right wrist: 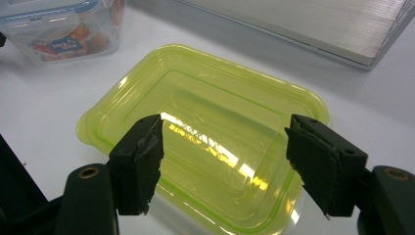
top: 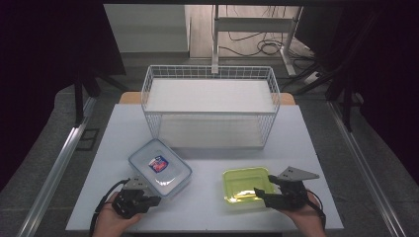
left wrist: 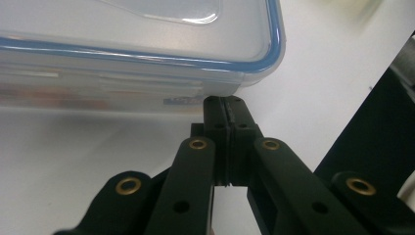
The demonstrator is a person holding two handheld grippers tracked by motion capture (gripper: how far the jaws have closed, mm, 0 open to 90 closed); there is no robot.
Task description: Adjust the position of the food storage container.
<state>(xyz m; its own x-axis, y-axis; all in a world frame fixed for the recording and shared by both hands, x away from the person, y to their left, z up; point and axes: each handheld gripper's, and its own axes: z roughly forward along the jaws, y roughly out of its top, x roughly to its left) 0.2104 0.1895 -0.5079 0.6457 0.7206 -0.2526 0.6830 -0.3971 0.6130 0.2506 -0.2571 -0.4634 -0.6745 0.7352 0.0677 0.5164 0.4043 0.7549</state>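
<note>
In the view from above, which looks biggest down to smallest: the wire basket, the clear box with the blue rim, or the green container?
1. wire basket, far the largest.
2. clear blue-rimmed box.
3. green container.
The last two look close in size, so that order is unsure.

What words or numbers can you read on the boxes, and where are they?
Blue and red sticker on the lid of the clear plastic box with the blue rim: too small to read.
Paper label inside that box: too blurred to read.
Green see-through plastic container: no writing.
</note>
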